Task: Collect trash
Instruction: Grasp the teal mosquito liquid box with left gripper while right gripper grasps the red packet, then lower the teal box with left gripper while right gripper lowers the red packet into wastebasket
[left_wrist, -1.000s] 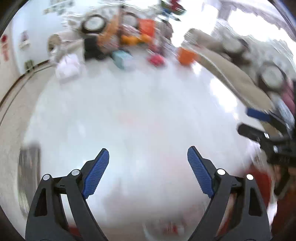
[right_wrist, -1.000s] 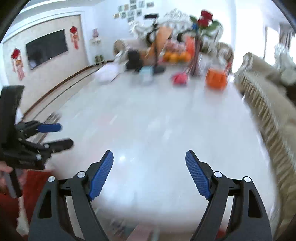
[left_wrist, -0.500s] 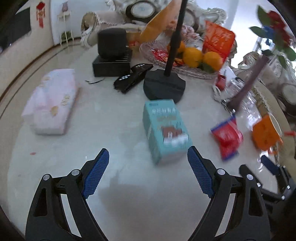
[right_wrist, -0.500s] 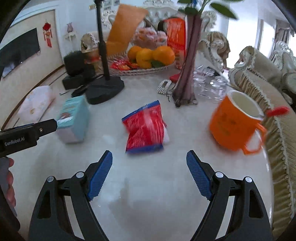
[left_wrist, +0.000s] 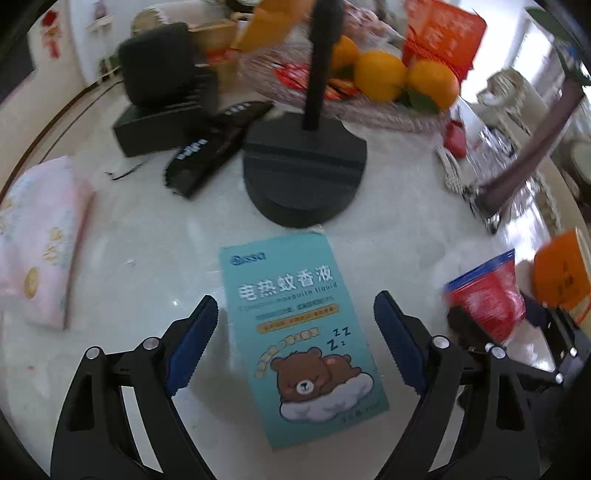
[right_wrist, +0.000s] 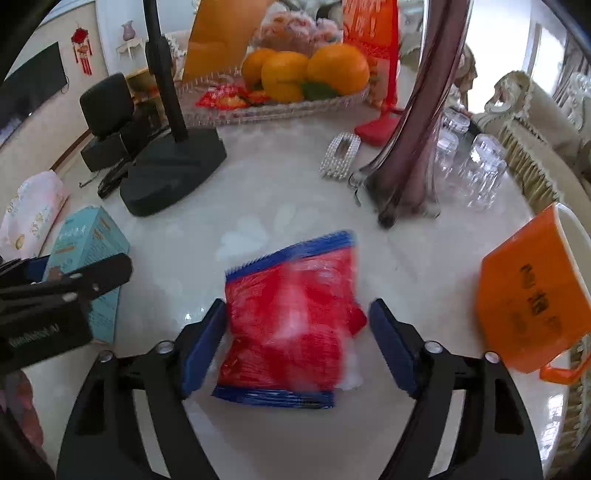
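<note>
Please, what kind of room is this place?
Most likely a home living room: a pale marble table carries a glass tray of oranges, a sofa with a fringed cover stands beside it, and a wall-mounted television hangs opposite.

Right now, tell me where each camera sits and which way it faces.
Left wrist: on the left tongs, looking steeply down at the teal box between its closing jaws.
Right wrist: on the right tongs, looking down at the red packet between its closing jaws; left tongs at left.
Shared: box, packet, black stand, oranges.
</note>
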